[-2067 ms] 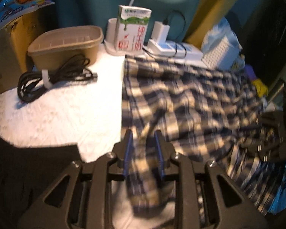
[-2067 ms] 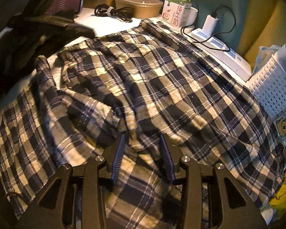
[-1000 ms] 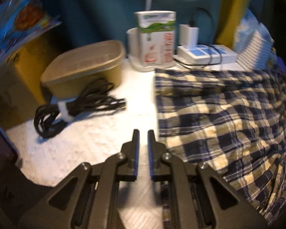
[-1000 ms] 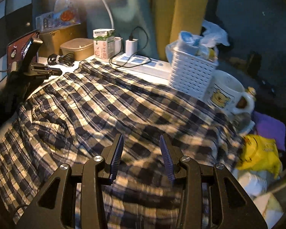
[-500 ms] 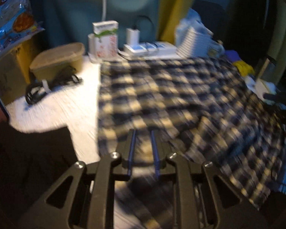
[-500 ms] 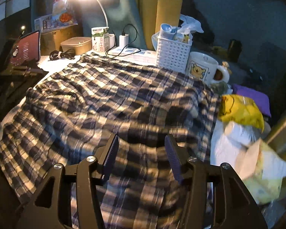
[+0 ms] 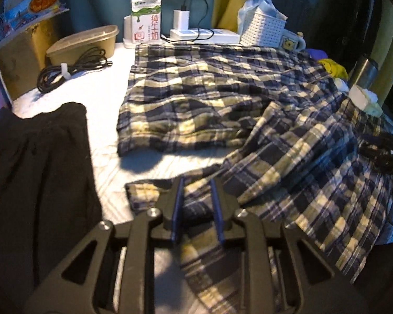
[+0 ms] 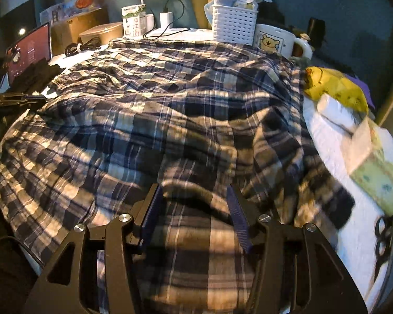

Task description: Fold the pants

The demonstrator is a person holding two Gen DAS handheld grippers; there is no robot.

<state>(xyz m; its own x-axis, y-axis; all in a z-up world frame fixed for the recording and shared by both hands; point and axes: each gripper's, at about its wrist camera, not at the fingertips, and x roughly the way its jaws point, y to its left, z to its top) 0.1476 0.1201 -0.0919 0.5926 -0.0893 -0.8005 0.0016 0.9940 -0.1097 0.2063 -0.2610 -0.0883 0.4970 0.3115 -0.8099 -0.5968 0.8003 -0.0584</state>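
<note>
The plaid pants (image 7: 209,91) lie spread over the white-covered table, waistband toward the back. One leg runs forward, and its end (image 7: 149,193) lies under my left gripper (image 7: 196,183). Its jaws are opening, a narrow gap apart, with plaid cloth below and between them, and the pads are not pressing on it. In the right wrist view the pants (image 8: 170,104) fill the middle in rumpled folds. My right gripper (image 8: 194,188) stands wide open over a raised fold at the near edge, with cloth between the fingers but not pinched.
A black garment (image 7: 34,170) lies at the near left. At the back stand a coiled cable (image 7: 70,70), a lidded tub (image 7: 83,41), a milk carton (image 7: 146,18), a power strip (image 7: 204,32) and a white basket (image 7: 262,31). A mug (image 8: 272,39), yellow bag (image 8: 335,89) and tissue pack (image 8: 377,167) crowd the right.
My left gripper has pulled back from the bare cloth near the cable to the near leg end, and its jaws have parted. My right gripper has shifted to the pants' near edge and opened wider.
</note>
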